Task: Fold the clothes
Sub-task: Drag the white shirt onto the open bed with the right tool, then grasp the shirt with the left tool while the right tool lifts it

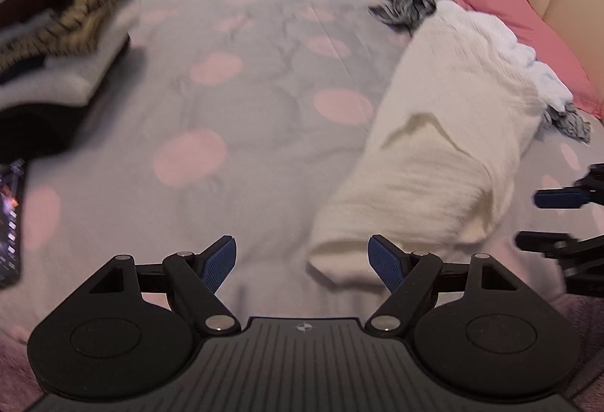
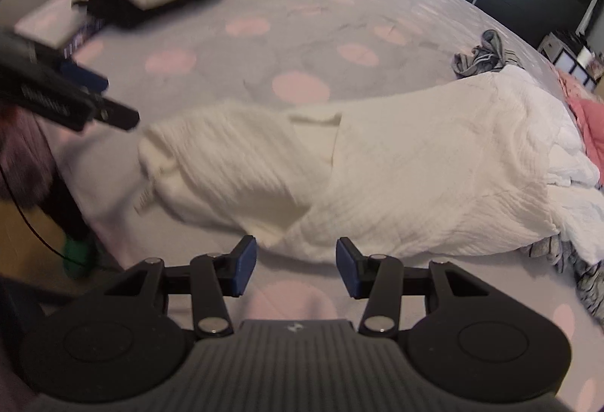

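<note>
The cream garment (image 2: 339,178) lies lengthwise along the bed's (image 1: 264,72) near edge; the right gripper (image 2: 295,270), fingers spread and empty, hovers nearest; the left gripper (image 1: 302,268) is also spread.

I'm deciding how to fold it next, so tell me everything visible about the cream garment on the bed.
The cream garment is a ribbed, crinkly knit, soft-looking, lying flat and elongated on the dotted bedspread, partly folded with one flap turned over its middle. Its far end rests against a pile of unfolded clothes. Neither gripper touches it.
</note>
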`<state>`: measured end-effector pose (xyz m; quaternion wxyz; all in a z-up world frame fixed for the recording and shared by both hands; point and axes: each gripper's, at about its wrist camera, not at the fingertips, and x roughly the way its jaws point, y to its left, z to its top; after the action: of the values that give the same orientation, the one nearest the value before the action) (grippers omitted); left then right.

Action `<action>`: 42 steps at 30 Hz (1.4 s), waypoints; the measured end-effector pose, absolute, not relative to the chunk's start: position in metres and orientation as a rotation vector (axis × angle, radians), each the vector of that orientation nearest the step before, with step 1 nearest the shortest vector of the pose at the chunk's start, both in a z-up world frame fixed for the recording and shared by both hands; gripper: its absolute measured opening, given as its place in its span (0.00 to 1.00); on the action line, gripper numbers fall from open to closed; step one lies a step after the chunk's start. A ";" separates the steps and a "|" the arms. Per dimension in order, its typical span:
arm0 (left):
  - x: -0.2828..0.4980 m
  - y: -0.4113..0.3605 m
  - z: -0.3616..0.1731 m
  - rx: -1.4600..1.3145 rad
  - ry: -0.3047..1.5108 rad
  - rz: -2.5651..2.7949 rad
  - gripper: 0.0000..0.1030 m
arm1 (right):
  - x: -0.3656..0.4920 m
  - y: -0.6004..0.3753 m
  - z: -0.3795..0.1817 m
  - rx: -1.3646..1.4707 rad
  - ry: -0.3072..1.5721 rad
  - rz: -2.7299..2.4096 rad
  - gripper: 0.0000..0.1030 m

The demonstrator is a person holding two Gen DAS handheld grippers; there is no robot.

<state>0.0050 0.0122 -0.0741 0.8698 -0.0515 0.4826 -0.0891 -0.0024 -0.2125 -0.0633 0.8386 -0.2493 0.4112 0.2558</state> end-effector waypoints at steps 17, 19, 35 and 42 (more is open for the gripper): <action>0.037 -0.002 -0.112 -0.360 1.122 -0.294 0.62 | 0.015 -0.197 -0.105 -0.865 0.631 0.524 0.15; 0.043 -0.006 -0.113 -0.358 1.108 -0.300 0.38 | 0.021 -0.203 -0.093 -0.802 0.580 0.456 0.15; 0.032 0.018 0.044 -0.291 0.608 -0.309 0.10 | -0.002 -0.220 0.083 -0.554 0.031 0.165 0.11; 0.000 0.035 0.178 -0.184 0.265 -0.380 0.09 | -0.039 -0.222 0.195 -0.511 -0.243 0.150 0.11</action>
<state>-0.0004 0.0350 0.1781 0.9691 -0.0911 0.1311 -0.1880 -0.0389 -0.2216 0.1953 0.9575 -0.2517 -0.1199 0.0740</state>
